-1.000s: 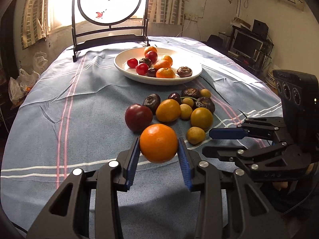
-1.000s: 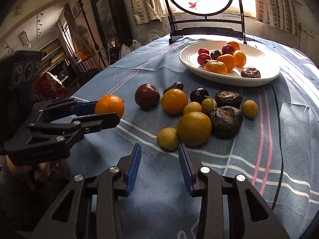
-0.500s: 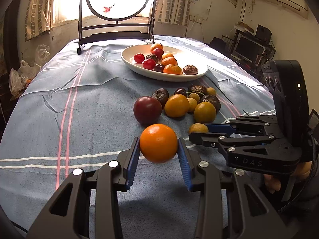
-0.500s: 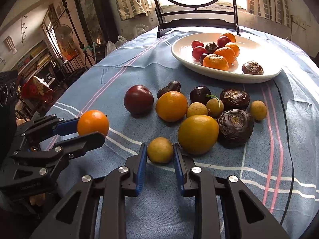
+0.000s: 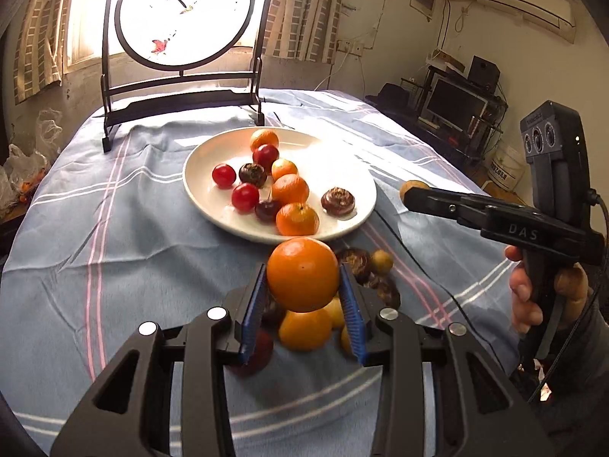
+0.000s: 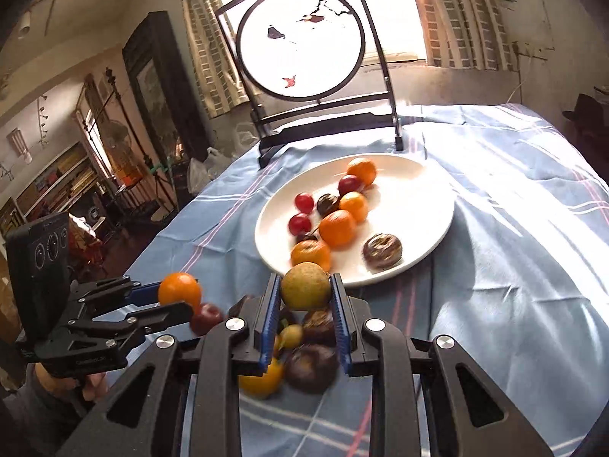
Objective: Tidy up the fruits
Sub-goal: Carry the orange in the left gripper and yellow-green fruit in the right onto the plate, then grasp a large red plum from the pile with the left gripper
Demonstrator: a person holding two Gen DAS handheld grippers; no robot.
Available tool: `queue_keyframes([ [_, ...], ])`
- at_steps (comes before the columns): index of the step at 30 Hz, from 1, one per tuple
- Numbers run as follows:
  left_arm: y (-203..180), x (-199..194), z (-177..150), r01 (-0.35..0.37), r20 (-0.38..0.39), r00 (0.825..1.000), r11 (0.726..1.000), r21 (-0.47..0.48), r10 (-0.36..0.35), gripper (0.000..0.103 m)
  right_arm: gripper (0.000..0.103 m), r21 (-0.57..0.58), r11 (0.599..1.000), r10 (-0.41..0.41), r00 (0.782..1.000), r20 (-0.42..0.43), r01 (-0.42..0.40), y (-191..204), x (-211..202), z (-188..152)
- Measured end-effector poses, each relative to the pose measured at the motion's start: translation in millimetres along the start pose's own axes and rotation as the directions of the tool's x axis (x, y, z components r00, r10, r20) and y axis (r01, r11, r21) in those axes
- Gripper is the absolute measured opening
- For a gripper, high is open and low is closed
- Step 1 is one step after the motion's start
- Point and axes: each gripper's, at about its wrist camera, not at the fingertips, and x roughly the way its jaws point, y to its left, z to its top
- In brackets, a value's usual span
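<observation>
My left gripper is shut on an orange and holds it above the loose fruit, just short of the white plate. My right gripper is shut on a small yellow-brown fruit, lifted near the plate's front rim. The plate holds several oranges, red cherries and dark fruits. Loose fruits lie on the cloth under both grippers. The right gripper also shows in the left wrist view, the left gripper in the right wrist view.
A round painted screen on a black stand stands behind the plate at the table's far edge. The blue striped tablecloth covers the table. A monitor and shelves stand off to the right.
My right gripper closed on the small yellow-brown fruit and lifted it toward the plate. My left gripper carried the orange forward over the loose fruit toward the plate.
</observation>
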Motion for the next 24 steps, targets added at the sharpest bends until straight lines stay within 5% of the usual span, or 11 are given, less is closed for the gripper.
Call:
queue_keyframes([
  [7, 16, 80, 63, -0.013, -0.067, 0.998, 0.999, -0.039, 0.010, 0.037, 0.026, 0.088, 0.995, -0.035, 0.998, -0.050, 0.040, -47, 66, 42],
  [12, 36, 123, 79, -0.036, -0.122, 0.992, 0.993, -0.110, 0.022, 0.043, 0.029, 0.103, 0.994, -0.032, 0.996, -0.078, 0.040, -60, 94, 47],
  [16, 38, 104, 76, -0.021, -0.080, 0.997, 0.989, -0.148, 0.009, 0.058, 0.037, 0.094, 0.995, -0.015, 1.000, -0.027, 0.017, -57, 70, 39],
  [24, 14, 22, 6, -0.050, -0.060, 0.997, 0.999, -0.005, 0.050, 0.070, 0.037, 0.060, 0.998, 0.003, 1.000, -0.017, -0.002, -41, 13, -18],
])
